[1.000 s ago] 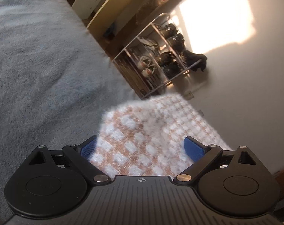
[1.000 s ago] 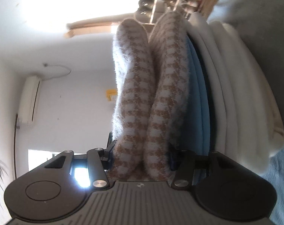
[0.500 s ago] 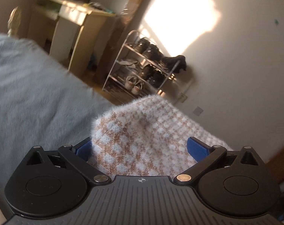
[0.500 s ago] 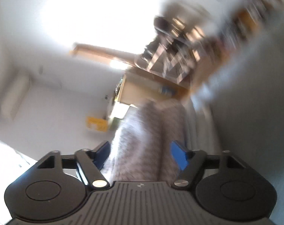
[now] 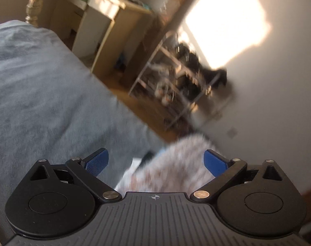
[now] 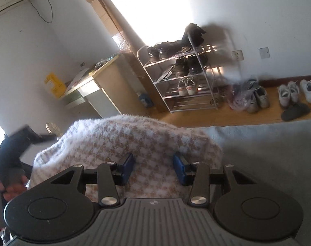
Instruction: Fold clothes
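While the left gripper [image 5: 155,160] hangs over the grey bed cover [image 5: 42,94], its blue fingers [image 5: 97,161] stand wide apart, clear of the blurred checked sweater [image 5: 176,164] below. At six o'clock in the right view, the right gripper [image 6: 153,167], jaws just narrowed, pinches the sweater's fold.

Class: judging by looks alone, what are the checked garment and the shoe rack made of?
Checked garment: probably a fuzzy, brushed knit; fine fibres stand off its edge, matte tan-and-white check. Shoe rack: seemingly metal tube and wire; thin shiny silver bars glint in sunlight.
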The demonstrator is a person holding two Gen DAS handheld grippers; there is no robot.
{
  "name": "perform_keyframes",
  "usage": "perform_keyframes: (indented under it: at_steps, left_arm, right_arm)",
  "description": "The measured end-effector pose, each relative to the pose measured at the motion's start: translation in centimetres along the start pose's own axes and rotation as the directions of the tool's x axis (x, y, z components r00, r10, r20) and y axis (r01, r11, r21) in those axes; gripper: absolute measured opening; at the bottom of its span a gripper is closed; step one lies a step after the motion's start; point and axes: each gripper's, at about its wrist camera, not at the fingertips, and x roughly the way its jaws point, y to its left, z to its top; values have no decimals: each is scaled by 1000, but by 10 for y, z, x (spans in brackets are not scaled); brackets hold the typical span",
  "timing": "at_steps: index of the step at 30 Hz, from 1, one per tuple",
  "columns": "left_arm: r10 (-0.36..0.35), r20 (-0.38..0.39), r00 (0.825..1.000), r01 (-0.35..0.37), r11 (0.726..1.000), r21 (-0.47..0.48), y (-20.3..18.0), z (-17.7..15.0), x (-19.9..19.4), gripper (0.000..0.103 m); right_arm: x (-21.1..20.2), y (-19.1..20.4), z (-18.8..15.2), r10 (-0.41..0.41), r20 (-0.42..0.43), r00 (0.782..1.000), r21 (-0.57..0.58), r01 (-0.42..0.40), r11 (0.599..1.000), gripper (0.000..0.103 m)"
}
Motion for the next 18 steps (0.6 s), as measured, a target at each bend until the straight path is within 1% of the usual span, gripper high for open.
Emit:
perform_keyframes:
  at_steps: [1,3,4,5,6,8,9,10,11,14,17,18]
  left_arm:
    - [-11,37,999,11,1000,-1,-2,6,-13,100]
    - [-45,89,995,40,998,54,-11,9,-39,101]
    - [-74,83,994,65,993,102,-18,7,-47,101]
    - [-102,73,992,90,984,151,-25,4,-54,101]
    - [-120,37,992,110,974,200,-32,-2,-55,102]
    - [-115,-49,992,124,955,269,-43,-18,-47,103]
    - [-81,-86,993,103,953,286,-43,-27,-37,103]
    - [-53,-109,993,82,955,286,-39,-35,-25,103]
    - [-25,-131,991,61,957,285,-35,-43,-13,103]
    - [49,-158,986,-6,965,260,-20,-53,12,103]
    - [40,-128,991,-18,985,173,-14,-43,1,103]
    - [19,-102,995,-3,989,150,-14,-40,-10,102]
  right_arm:
    - [-4,-3,1,5,18,1000,-12,-5,1000,46]
    - [-15,-3,1,19,61,998,-49,-16,999,47]
    - [-22,1,2,29,84,996,-74,-23,997,47]
    - [-19,1,6,41,95,995,-94,-32,995,47]
    - [-19,7,9,49,95,994,-118,-38,992,46]
    - [-7,19,18,16,79,997,-145,-4,989,46]
    - [4,22,19,-5,36,999,-140,10,990,44]
    - [19,21,19,-36,-7,999,-127,35,991,39]
    - [28,21,21,-55,-19,998,-117,53,992,39]
    - [33,25,28,-71,-29,997,-123,67,990,39]
    - [30,31,37,-91,-49,995,-138,83,987,39]
    - [21,33,41,-87,-38,996,-139,81,987,39]
